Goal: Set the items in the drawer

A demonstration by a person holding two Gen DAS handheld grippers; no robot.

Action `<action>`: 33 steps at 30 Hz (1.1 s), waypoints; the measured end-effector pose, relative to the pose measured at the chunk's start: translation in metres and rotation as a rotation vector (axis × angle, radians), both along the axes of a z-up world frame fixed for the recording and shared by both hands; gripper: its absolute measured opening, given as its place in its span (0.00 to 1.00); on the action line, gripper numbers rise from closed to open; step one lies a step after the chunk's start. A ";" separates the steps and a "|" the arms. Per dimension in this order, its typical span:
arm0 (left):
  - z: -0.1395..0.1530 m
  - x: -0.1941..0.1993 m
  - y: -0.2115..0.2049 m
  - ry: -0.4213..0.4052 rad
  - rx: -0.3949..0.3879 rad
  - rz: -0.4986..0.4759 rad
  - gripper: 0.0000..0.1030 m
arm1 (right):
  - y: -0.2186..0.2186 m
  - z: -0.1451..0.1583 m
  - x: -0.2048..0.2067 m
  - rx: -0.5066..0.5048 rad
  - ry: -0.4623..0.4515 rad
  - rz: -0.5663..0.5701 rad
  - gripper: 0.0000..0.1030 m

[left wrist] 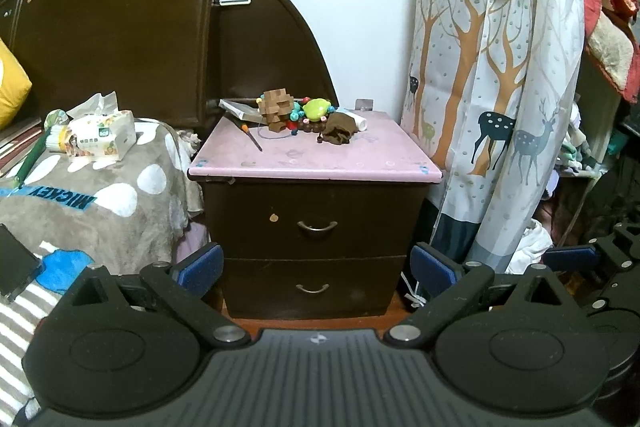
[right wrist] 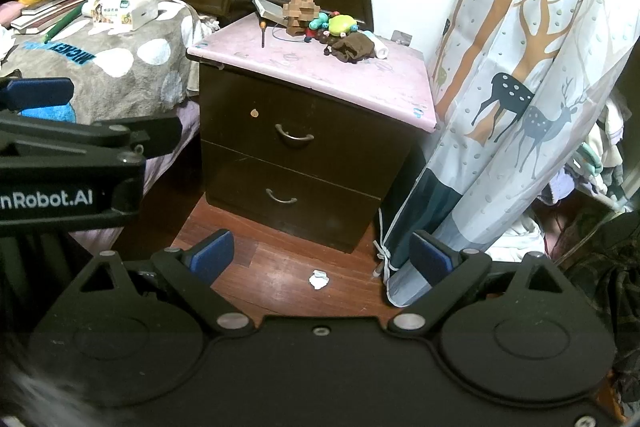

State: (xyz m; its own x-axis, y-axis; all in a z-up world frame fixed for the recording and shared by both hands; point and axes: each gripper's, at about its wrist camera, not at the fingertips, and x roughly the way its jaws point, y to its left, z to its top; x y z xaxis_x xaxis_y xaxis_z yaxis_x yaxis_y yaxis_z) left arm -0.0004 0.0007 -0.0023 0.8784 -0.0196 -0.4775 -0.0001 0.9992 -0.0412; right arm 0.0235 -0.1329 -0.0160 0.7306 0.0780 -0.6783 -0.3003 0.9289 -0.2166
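A dark nightstand with a pink top [left wrist: 316, 159] [right wrist: 312, 67] has two shut drawers, the upper [left wrist: 317, 227] [right wrist: 294, 137] and the lower [left wrist: 313, 287] [right wrist: 281, 198]. On the top lie a wooden puzzle [left wrist: 276, 109] [right wrist: 300, 13], a green toy [left wrist: 317, 108] [right wrist: 342, 24], beads, a brown pouch [left wrist: 339, 132] [right wrist: 354, 47], a screwdriver [left wrist: 251, 135] [right wrist: 263, 34] and a white tube. My left gripper [left wrist: 316, 269] is open and empty, facing the drawers from a distance. My right gripper [right wrist: 320, 259] is open and empty, higher and farther back.
A bed with a grey blanket [left wrist: 100, 195] and a tissue pack [left wrist: 100, 137] is at the left. A deer-print curtain [left wrist: 500, 87] [right wrist: 520, 87] hangs at the right. A paper scrap [right wrist: 319, 279] lies on the wood floor.
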 end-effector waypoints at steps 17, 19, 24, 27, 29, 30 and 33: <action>-0.002 0.004 0.001 0.015 -0.004 -0.006 0.98 | -0.001 -0.002 0.002 -0.003 0.007 0.002 0.93; -0.002 0.004 0.001 0.014 -0.004 -0.005 0.98 | 0.000 -0.001 0.002 -0.006 0.006 0.001 0.93; -0.003 0.004 0.001 0.014 -0.004 -0.006 0.98 | -0.001 -0.001 0.001 -0.005 0.006 0.001 0.93; -0.002 0.003 0.001 0.013 -0.005 -0.007 0.98 | -0.001 0.000 0.002 -0.004 0.006 0.002 0.93; -0.002 0.002 0.001 0.014 -0.003 -0.006 0.98 | -0.001 0.000 0.002 -0.004 0.006 0.002 0.93; -0.002 0.002 0.001 0.014 -0.004 -0.007 0.98 | -0.001 0.000 0.002 -0.004 0.006 0.002 0.93; -0.002 0.003 0.002 0.014 -0.003 -0.008 0.98 | 0.000 0.000 0.001 -0.005 0.005 0.001 0.93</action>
State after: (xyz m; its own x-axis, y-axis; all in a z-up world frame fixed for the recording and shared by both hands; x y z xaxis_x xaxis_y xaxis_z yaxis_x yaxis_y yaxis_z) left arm 0.0027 0.0030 -0.0040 0.8715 -0.0281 -0.4895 0.0072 0.9990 -0.0445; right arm 0.0249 -0.1332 -0.0163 0.7274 0.0752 -0.6821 -0.3023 0.9274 -0.2202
